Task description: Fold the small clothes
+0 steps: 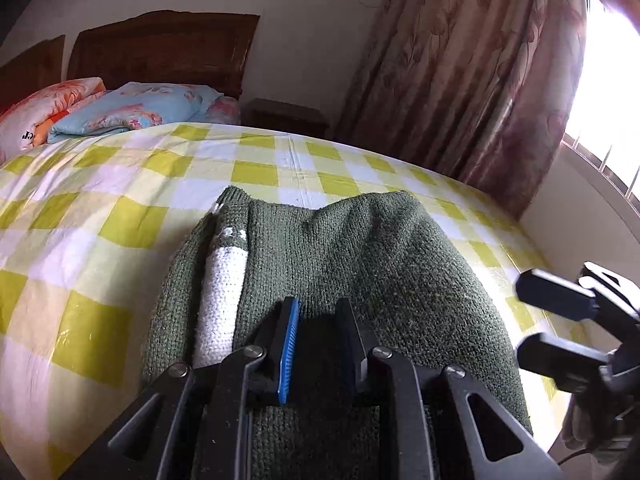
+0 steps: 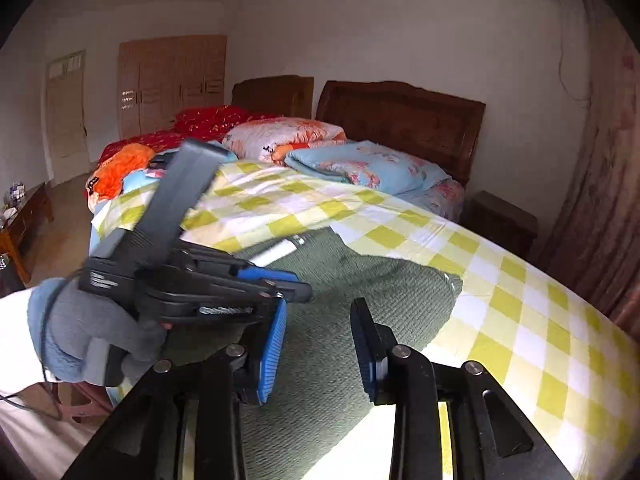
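green knit sweater (image 1: pixel 340 256), folded, on bed

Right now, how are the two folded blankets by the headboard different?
The orange blanket has warm orange and white flowers; the blue blanket is pale blue with pink flowers. The orange one lies farther from the curtain, the blue one nearer it. The orange one shows black lettering; the blue shows none. Both are folded, touching, at the bed's head.
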Motion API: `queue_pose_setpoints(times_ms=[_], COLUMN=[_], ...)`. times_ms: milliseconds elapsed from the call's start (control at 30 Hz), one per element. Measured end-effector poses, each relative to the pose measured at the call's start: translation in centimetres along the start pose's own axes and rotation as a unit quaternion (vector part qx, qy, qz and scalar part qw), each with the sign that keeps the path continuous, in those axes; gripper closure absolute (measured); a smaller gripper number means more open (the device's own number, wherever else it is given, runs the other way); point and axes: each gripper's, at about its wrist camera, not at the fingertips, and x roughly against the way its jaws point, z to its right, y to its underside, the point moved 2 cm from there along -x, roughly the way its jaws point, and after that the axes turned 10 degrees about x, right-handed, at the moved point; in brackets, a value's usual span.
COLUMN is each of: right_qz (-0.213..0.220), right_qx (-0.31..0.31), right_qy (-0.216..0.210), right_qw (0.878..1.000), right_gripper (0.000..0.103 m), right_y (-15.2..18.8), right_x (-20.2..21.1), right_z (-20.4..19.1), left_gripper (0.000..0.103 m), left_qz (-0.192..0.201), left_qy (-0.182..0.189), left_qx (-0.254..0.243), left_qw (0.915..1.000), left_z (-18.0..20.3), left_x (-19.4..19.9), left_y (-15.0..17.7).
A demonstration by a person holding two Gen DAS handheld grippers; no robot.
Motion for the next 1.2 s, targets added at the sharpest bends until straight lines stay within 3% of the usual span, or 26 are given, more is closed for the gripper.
queue_pose_setpoints(times_ms=[33,67,100,133,167,200,300,367,400,433,467,567,633,667,700,800,833,867,1033,1200], right_qz=[-0.035,-0.033,-0.011,-0.018,-0.027,-0.033,-0.015,-0.014,-0.037,-0.057,-0.037,-0.049,-0.047,-0.041,-0.037,-0.084,-0.104,-0.093,-0.053,-0.001], right_qx=[-0.007,-0.01,-0.02,-0.032,-0.031,-0.017,-0.004,-0.041,-0.045,-0.045,-0.064,-0.09,-0.075,-0.083,-0.1,-0.121,-0.121,-0.127,-0.153,-0.089], right_qy=[-0.015,-0.024,-0.033,-0.04,-0.041,-0.033,0.009,0.001,-0.006,-0.019,-0.033,-0.043,-0.001,0.012,0.017,0.008,0.0,-0.001,0.021,0.006], right_qw=[0.999,0.999,0.999,0.999,0.998,0.999,1.0,0.999,0.998,0.997,0.997,0.994,0.996,0.996,0.994,0.989,0.987,0.988,0.987,0.996], right_gripper=[0.093,0.091,0.075,0.076,0.08,0.103,0.103,0.103,0.103,0.071,0.065,0.081,0.08,0.075,0.038,0.034,0.009,0.0,0.0,0.0], right_y=[1.1,1.9,2.2,2.0,1.6,1.0,-0.2,0.1,0.7,1.4,1.7,1.0,0.0,-0.3,-0.4,0.3,0.9,1.1,0.2,-0.6], right_x=[-2.0,-2.7,-2.6,-2.6,-2.4,-2.2,-1.5,-2.4,-3.8,-4.9,-5.1,-5.3,-5.2,-5.2,-5.5,-8.7,-9.8,-9.8,-6.2,-0.3], right_z=[0.3,0.3,0.6,1.0,1.1,1.1,1.8,3.3,3.7,3.8,4.3,5.4,6.2,6.9,7.9,9.7,9.9,10.1,9.5,4.0], left_gripper=[0.083,0.083,0.083,0.083,0.083,0.083,0.083,0.083,0.083,0.083,0.083,0.083,0.083,0.083,0.083,0.083,0.083,0.083,0.083,0.083], left_qz=[0.002,0.003,0.004,0.004,0.004,0.005,0.007,0.008,0.008,0.008,0.009,0.01,0.011,0.012,0.013,0.013,0.013,0.013,0.012,0.014], left_qy=[0.0,0.001,0.002,0.002,0.002,0.001,0.0,0.0,0.0,-0.002,-0.002,-0.002,-0.002,-0.002,-0.002,-0.002,-0.003,-0.003,-0.002,-0.004], left_qx=[0.003,0.005,0.005,0.005,0.005,0.004,0.003,0.004,0.004,0.004,0.003,0.002,0.0,0.0,0.001,0.001,0.001,0.0,-0.002,-0.001], left_qw=[1.0,1.0,1.0,1.0,1.0,1.0,1.0,1.0,1.0,1.0,0.9999,0.9999,0.9999,0.9999,0.9999,0.9999,0.9999,0.9999,0.9999,0.9999], left_z=[0.0,-0.1,-0.1,-0.1,-0.1,-0.1,0.0,0.0,0.0,0.0,0.0,0.0,0.0,0.0,0.0,0.0,0.0,0.0,0.0,0.0], left_x=[0.2,0.2,0.2,0.3,0.3,0.3,0.4,0.5,0.4,0.4,0.4,0.5,0.4,0.5,0.4,0.4,0.4,0.4,0.4,0.4], left_y=[0.1,0.1,0.1,0.1,0.1,0.1,0.1,0.2,0.1,0.1,0.2,0.2,0.2,0.2,0.2,0.2,0.2,0.2,0.2,0.2])
